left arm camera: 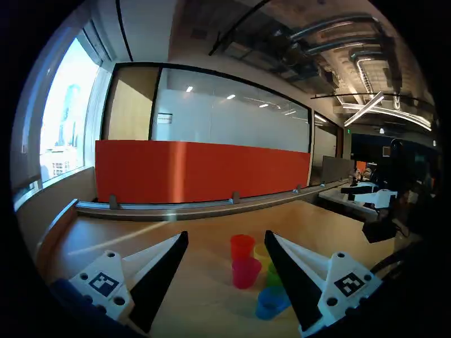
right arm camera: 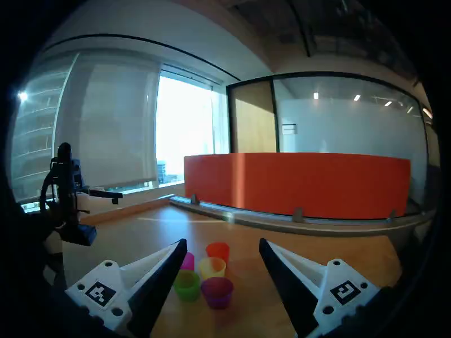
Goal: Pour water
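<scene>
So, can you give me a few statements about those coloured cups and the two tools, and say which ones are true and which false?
1. The left tool and the right tool are both open. True.
2. Every cup is the same colour. False: the right gripper view shows an orange cup, a yellow cup, a green cup and a purple cup.
3. The cups stand on a wooden table. True.
4. The divider behind the table is blue. False: it is orange.
</scene>
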Tool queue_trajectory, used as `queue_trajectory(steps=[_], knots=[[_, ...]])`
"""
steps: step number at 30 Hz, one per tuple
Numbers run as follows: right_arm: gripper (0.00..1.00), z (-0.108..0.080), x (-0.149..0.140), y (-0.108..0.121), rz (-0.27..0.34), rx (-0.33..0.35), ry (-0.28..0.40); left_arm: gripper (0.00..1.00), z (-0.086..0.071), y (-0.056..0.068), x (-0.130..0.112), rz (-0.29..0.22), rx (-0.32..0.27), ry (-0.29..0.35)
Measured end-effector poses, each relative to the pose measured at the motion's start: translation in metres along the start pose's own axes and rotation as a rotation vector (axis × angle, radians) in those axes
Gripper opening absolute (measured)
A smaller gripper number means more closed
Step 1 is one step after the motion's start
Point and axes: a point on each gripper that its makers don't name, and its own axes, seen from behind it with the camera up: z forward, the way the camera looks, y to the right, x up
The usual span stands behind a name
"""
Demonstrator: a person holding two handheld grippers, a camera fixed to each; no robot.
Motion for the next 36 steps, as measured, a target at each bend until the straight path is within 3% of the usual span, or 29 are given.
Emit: queue_trajectory(steps=[23,36], knots=[[0.99,0.016,-0.021,-0.029,-0.093,0.116,-0.078,1.00,-0.001,0.005,-0.010,0.053,-0.029,-0.029],[0.99,0.024,-0.037,-0.046,-0.125,0.207,-0.137,1.00,-0.007,-0.007,-0.023,0.052,0.016,-0.041]])
